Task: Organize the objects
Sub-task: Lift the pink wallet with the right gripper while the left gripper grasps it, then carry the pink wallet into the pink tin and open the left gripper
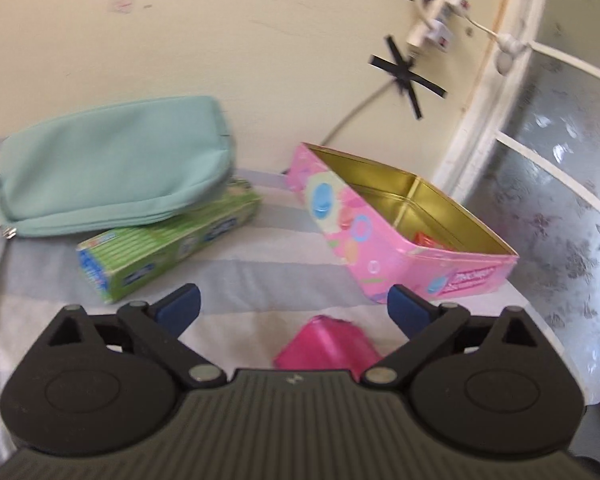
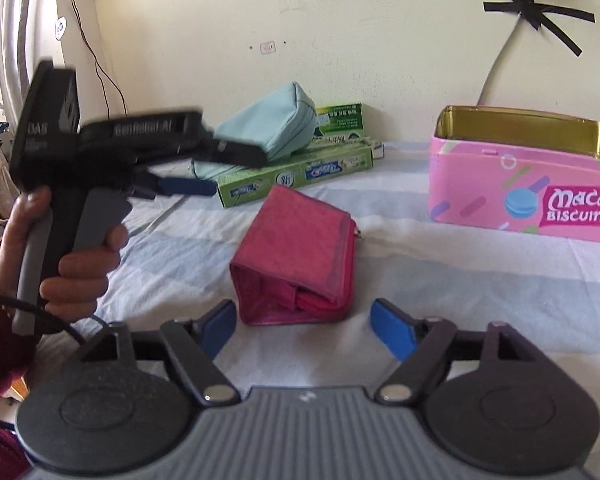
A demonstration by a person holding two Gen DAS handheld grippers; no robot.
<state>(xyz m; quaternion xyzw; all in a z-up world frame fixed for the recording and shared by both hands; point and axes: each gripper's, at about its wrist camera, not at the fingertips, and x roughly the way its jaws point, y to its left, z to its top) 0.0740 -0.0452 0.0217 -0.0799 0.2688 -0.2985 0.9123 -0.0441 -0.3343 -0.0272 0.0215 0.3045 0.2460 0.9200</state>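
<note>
A pink wallet lies on the striped bed sheet, just ahead of my open, empty right gripper. In the left wrist view the wallet sits low between the fingers of my open left gripper. An open pink biscuit tin stands ahead to the right, with a small red item inside; it also shows in the right wrist view. A teal pouch rests on a green toothpaste box. The left gripper is held in a hand, above the sheet, left of the wallet.
A cream wall stands behind the bed, with a cable and black tape on it. A frosted window is at the right. A curtain hangs at the far left.
</note>
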